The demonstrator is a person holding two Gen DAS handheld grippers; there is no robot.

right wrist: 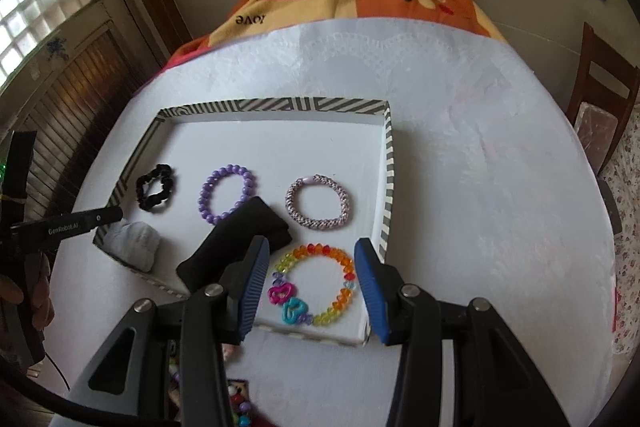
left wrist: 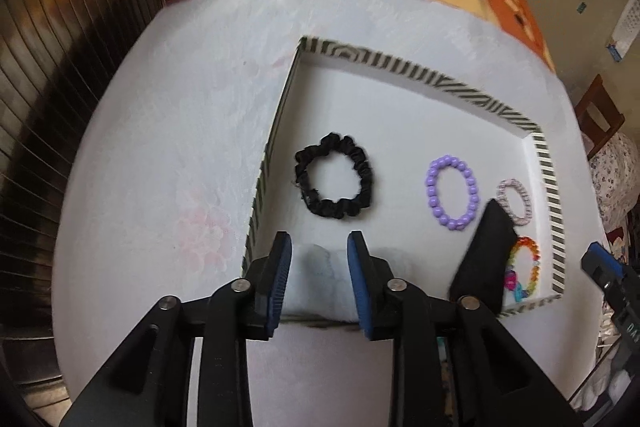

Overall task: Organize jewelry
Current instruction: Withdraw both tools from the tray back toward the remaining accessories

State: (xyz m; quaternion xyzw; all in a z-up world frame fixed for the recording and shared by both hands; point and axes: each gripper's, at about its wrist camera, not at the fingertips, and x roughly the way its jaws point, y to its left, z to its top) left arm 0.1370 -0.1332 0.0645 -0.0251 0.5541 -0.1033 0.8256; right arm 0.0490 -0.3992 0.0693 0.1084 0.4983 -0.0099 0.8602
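White cloth (right wrist: 460,147), striped tray (right wrist: 387,187). Right gripper (right wrist: 310,285) open, empty, astride rainbow bracelet (right wrist: 320,287) at tray's 5 o'clock: lower evenly, don't snag black pouch (right wrist: 236,239). Left gripper (left wrist: 319,279) open, empty.

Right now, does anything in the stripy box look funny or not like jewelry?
Yes. A folded black cloth lies slanted in the striped box, poking over its near edge, and a crumpled pale cloth sits in the near left corner. The bracelets and black scrunchie lie flat in neat spots; both tongs are open.
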